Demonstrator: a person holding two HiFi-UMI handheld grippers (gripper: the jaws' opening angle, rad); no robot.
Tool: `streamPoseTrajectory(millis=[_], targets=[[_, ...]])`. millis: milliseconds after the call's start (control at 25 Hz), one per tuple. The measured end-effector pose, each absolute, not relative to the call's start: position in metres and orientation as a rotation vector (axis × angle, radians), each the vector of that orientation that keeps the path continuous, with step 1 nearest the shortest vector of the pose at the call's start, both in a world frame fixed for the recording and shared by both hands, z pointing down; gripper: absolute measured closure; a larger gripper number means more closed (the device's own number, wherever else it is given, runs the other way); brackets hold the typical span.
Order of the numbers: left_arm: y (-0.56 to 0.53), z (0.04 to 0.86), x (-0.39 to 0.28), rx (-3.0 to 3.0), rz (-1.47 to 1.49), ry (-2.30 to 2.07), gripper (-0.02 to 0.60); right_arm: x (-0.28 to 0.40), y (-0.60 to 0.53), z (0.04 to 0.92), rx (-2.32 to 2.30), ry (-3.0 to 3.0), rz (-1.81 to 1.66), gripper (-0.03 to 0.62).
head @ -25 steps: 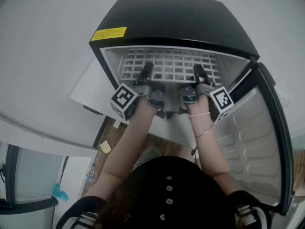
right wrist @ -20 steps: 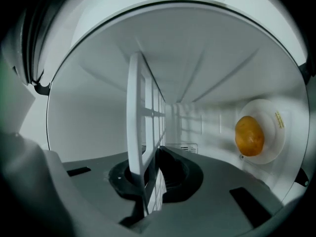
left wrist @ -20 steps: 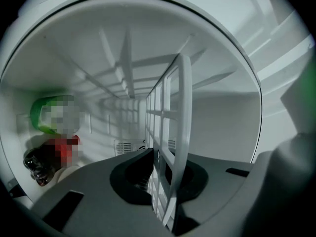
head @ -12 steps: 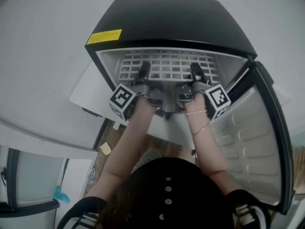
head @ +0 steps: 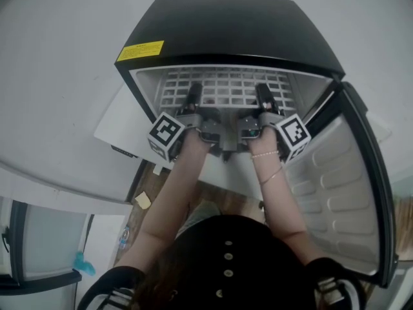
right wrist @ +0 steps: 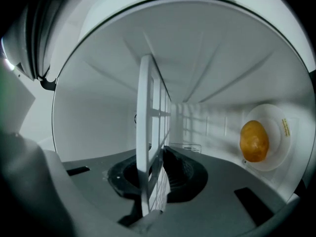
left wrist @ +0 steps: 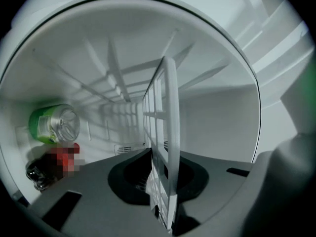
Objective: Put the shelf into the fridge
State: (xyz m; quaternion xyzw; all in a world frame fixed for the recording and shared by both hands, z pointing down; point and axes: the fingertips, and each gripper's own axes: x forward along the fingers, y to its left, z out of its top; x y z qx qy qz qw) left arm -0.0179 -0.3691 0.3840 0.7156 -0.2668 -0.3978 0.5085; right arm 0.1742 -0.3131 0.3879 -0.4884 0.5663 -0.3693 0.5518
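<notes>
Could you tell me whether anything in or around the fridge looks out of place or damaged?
Nothing stands out: the shelf sits square inside the fridge, and the can and the fruit on its plate show no spill or damage.

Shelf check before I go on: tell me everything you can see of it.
The shelf is a white grid of thin bars, coated wire by its look, with a thicker front bar. It lies flat across the width of the open black fridge, its front edge near the opening. The left gripper and the right gripper each have that front edge between their jaws. The left jaws have just been opening slightly, though their pads look to be touching it.
</notes>
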Motion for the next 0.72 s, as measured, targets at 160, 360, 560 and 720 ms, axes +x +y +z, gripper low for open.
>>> streamPoseTrajectory(millis=[160, 360, 560, 720], targets=[[-0.356, 0.386, -0.016, 1.753, -0.933, -0.642, 0.505, 0.164, -0.304, 0.389, -1.1, 1.375, -0.901, 0.505], [-0.335, 0.393, -0.014, 1.798, -0.902, -0.628, 0.446, 0.153, -0.287, 0.396, -1.068, 1.423, -0.91, 0.506], [-0.309, 0.4, -0.017, 1.826, -0.886, -0.644, 0.445, 0.142, -0.269, 0.399, -1.083, 1.486, -0.916, 0.507], [-0.293, 0.408, -0.019, 1.875, -0.853, -0.656, 0.446, 0.129, -0.253, 0.409, -1.063, 1.519, -0.953, 0.507]])
